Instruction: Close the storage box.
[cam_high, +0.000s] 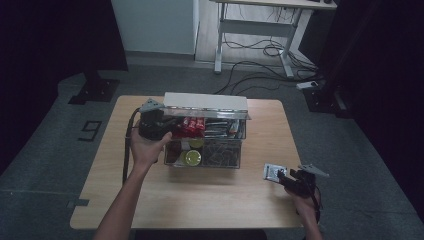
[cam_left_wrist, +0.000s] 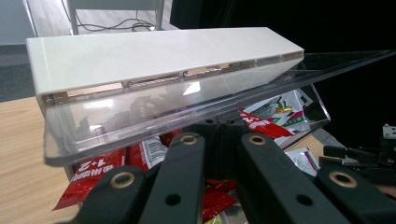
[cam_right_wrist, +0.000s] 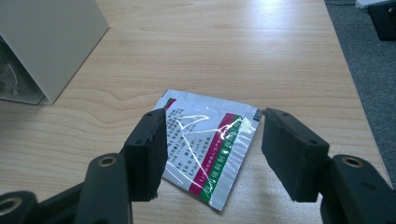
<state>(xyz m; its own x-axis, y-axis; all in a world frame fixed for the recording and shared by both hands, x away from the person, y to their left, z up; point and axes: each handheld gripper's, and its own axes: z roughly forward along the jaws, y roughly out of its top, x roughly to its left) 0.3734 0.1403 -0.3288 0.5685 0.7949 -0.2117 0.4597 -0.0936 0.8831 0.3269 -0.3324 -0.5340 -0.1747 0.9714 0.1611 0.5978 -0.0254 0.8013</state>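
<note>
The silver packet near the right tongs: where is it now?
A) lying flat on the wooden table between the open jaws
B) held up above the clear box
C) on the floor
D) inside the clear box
A: the silver packet lies flat on the table, with the right tongs open around it.

High view dim, dark at left and right edges, table (cam_high: 200, 200) evenly lit, gripper views brighter, glare on packet (cam_right_wrist: 205, 140) and clear lid (cam_left_wrist: 187, 112), near jaws slightly soft
</note>
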